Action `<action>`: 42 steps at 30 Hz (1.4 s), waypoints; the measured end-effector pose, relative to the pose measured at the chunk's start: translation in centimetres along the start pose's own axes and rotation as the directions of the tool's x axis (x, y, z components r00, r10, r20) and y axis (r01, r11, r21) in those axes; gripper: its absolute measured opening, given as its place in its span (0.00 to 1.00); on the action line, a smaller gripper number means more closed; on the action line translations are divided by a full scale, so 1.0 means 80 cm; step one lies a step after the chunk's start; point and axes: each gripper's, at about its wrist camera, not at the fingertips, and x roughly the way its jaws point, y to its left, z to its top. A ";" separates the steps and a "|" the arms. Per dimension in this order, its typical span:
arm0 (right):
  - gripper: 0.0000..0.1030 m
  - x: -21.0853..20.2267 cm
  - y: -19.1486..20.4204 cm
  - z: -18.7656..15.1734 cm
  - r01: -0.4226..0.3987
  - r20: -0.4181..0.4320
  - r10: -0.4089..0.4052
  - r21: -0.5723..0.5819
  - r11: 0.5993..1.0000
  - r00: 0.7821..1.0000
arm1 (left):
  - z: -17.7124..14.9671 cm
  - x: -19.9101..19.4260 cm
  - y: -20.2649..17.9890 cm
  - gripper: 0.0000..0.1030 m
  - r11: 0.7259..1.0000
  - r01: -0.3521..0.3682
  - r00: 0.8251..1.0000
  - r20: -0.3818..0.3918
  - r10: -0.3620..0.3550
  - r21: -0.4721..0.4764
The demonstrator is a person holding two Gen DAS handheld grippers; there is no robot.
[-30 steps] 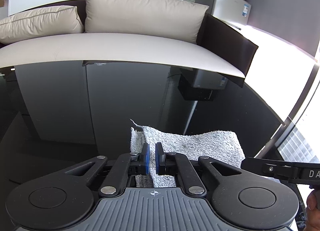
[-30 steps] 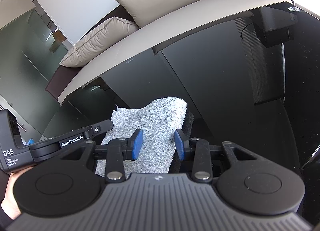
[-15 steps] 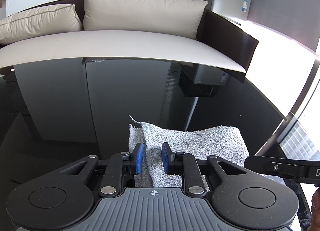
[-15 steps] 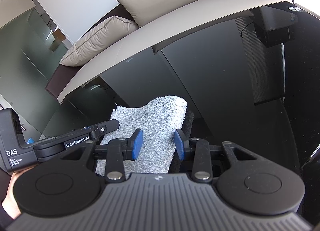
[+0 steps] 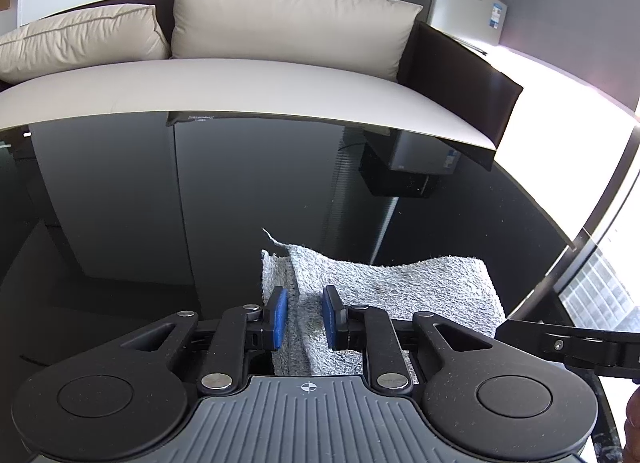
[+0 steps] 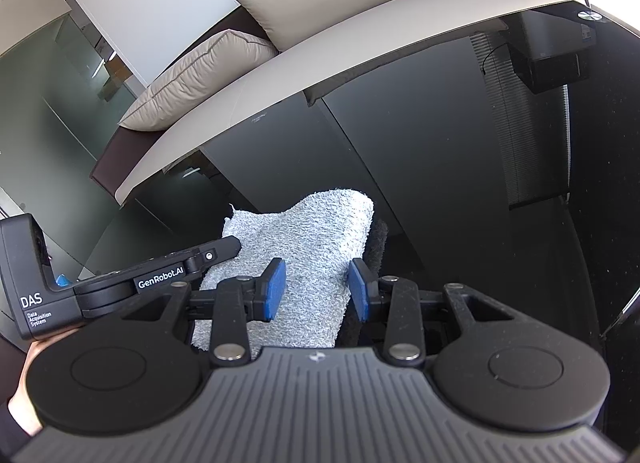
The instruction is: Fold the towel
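My left tongs released above grey towel; right tongs released too. Left body reads "GenRobot.AI", "DAS Data Acquisition System".

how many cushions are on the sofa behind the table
2. A smaller cushion lies at the left end of the sofa; a larger cushion stands against the backrest to its right. The right wrist view shows the same two. Any further left would be out of frame.
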 end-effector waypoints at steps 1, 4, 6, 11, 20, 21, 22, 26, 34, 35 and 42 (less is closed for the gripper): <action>0.36 0.000 0.000 0.000 0.000 0.000 0.000 0.000 1.000 1.000 | 0.000 -0.001 -0.001 0.08 1.000 0.001 1.000 0.003 -0.001 0.002; 0.36 0.000 0.001 0.000 0.000 -0.001 0.000 -0.002 1.000 1.000 | 0.001 -0.004 -0.004 0.07 1.000 0.002 1.000 0.009 -0.002 0.009; 0.36 0.000 0.000 0.000 0.000 -0.001 0.000 -0.002 1.000 1.000 | 0.001 -0.007 -0.004 0.07 1.000 -0.001 1.000 0.017 0.001 0.008; 0.36 -0.001 0.001 0.001 -0.003 0.000 0.003 -0.004 1.000 1.000 | 0.004 -0.019 -0.008 0.07 1.000 -0.014 0.999 0.032 0.014 0.011; 0.36 0.001 0.002 -0.001 0.010 -0.003 -0.011 -0.021 1.000 1.000 | 0.004 -0.017 -0.005 0.11 0.999 -0.043 0.999 0.019 0.043 0.025; 0.36 0.001 0.003 -0.002 0.013 -0.003 -0.013 -0.027 1.000 1.000 | 0.004 -0.018 -0.005 0.12 0.999 -0.046 0.999 0.020 0.045 0.027; 0.36 0.001 0.005 -0.003 0.018 -0.002 -0.018 -0.039 0.999 1.000 | 0.004 -0.019 -0.005 0.12 0.998 -0.049 0.999 0.020 0.048 0.030; 0.36 0.004 0.008 -0.005 0.032 -0.007 -0.033 -0.063 0.998 0.999 | 0.002 -0.025 -0.003 0.21 0.998 -0.054 0.998 0.013 0.054 0.032; 0.36 0.011 0.021 -0.012 0.082 -0.008 -0.084 -0.135 0.987 0.996 | -0.015 -0.061 -0.003 0.47 0.998 -0.052 0.999 0.008 0.052 0.019; 0.36 0.011 0.022 -0.013 0.093 -0.007 -0.095 -0.145 0.985 0.995 | -0.018 -0.063 -0.003 0.47 0.999 -0.047 0.999 0.006 0.047 0.019; 0.36 0.017 0.033 -0.020 0.145 0.002 -0.148 -0.223 0.964 0.989 | -0.030 -0.055 -0.014 0.41 0.996 -0.052 0.997 -0.045 0.055 0.067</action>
